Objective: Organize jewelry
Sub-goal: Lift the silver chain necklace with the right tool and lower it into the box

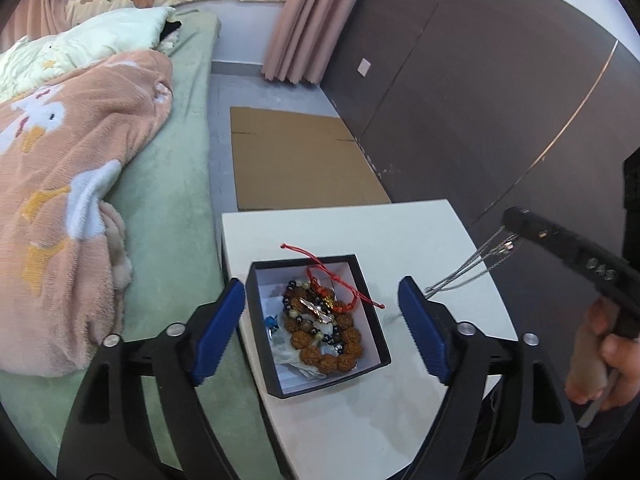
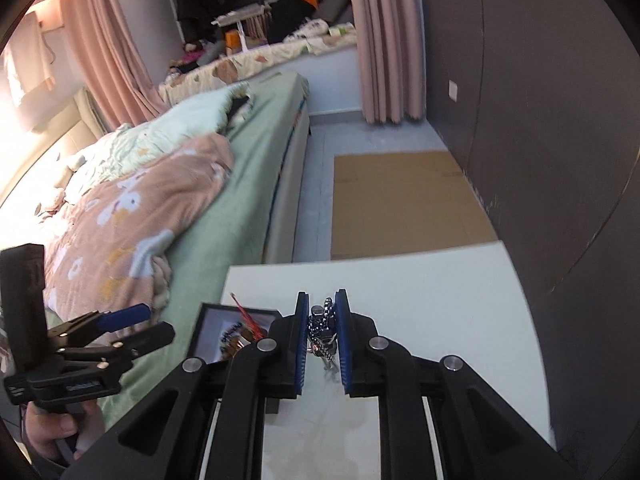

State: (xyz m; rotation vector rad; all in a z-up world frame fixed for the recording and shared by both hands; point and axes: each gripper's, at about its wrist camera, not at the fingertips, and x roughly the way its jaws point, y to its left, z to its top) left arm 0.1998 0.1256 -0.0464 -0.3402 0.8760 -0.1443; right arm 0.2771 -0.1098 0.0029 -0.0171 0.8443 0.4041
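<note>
A black jewelry box point(image 1: 378, 354) with a white lining sits on the white table point(image 1: 360, 412). It holds a brown bead bracelet point(image 1: 324, 354), dark beads and a red cord bracelet point(image 1: 340, 280) that trails over its rim. My left gripper point(image 1: 322, 326) is open, one blue pad on each side of the box. My right gripper point(image 2: 323, 334) is shut on a silver chain necklace point(image 2: 326, 320) above the table, right of the box point(image 2: 208, 330). In the left wrist view the chain point(image 1: 468, 266) hangs from the right gripper down to the table.
The green bed point(image 1: 172, 208) with a peach duck blanket point(image 1: 60, 184) lies left of the table. Flat cardboard point(image 1: 300, 160) lies on the floor beyond it. A dark wall point(image 1: 480, 100) runs along the right. Pink curtains point(image 2: 384, 40) hang at the back.
</note>
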